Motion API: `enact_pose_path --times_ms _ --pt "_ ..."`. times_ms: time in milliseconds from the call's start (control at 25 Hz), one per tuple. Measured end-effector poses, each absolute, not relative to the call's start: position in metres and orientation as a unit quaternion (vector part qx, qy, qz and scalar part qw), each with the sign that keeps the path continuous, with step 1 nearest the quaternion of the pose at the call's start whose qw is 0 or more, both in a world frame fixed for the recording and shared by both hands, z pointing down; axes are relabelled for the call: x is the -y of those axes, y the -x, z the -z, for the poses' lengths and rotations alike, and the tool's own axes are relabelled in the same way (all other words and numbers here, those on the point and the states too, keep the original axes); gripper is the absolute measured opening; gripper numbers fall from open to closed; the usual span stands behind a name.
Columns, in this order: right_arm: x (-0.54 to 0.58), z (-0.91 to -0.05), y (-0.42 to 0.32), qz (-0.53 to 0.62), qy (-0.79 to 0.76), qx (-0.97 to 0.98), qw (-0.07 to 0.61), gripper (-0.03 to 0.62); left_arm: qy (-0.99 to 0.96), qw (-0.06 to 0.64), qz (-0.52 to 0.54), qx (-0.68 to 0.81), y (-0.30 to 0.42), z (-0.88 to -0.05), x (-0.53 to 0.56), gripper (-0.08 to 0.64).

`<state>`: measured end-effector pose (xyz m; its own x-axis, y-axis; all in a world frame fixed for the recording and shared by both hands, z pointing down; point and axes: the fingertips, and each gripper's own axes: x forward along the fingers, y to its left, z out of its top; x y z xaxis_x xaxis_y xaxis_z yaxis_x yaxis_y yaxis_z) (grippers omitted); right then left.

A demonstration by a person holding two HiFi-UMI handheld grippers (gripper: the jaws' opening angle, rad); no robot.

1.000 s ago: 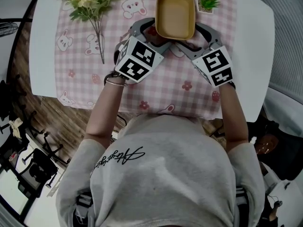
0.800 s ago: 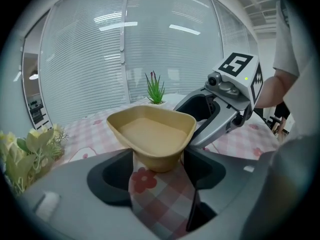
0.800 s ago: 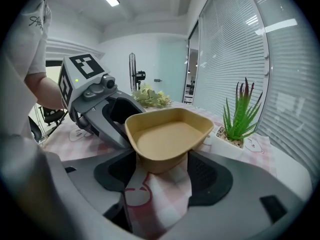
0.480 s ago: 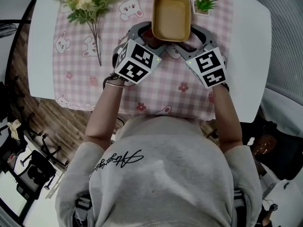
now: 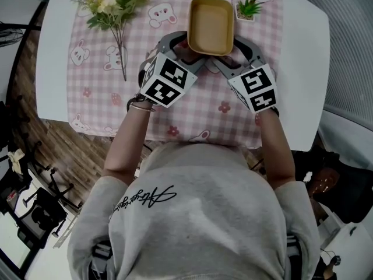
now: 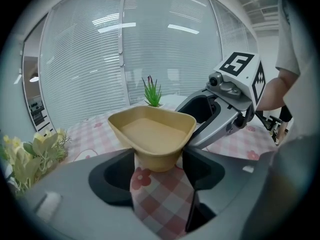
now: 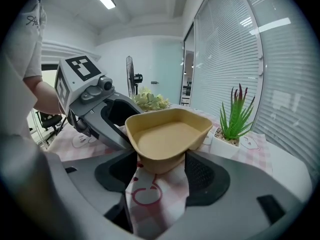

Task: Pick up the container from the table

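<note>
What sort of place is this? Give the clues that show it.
Probably an office or studio room: long slatted blinds cover one wall, wheeled office chairs stand on the wood floor, and a standing fan stands behind.

grey shirt (image 5: 204,214), black script (image 5: 148,196)

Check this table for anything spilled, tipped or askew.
Nothing stands out: the tan rectangular container is upright and empty, the small potted green plant stands upright, and the flower sprig lies flat on the pink checked tablecloth.
</note>
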<state>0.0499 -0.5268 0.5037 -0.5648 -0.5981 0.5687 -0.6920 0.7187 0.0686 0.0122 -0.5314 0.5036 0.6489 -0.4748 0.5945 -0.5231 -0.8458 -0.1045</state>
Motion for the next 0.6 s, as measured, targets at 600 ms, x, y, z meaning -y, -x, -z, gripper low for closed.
enact_pose_path --times_ms 600 --pt "0.507 -0.476 -0.041 -0.064 -0.376 0.881 0.279 0.296 -0.915 0.033 -0.296 0.273 -0.003 -0.477 0.512 0.295"
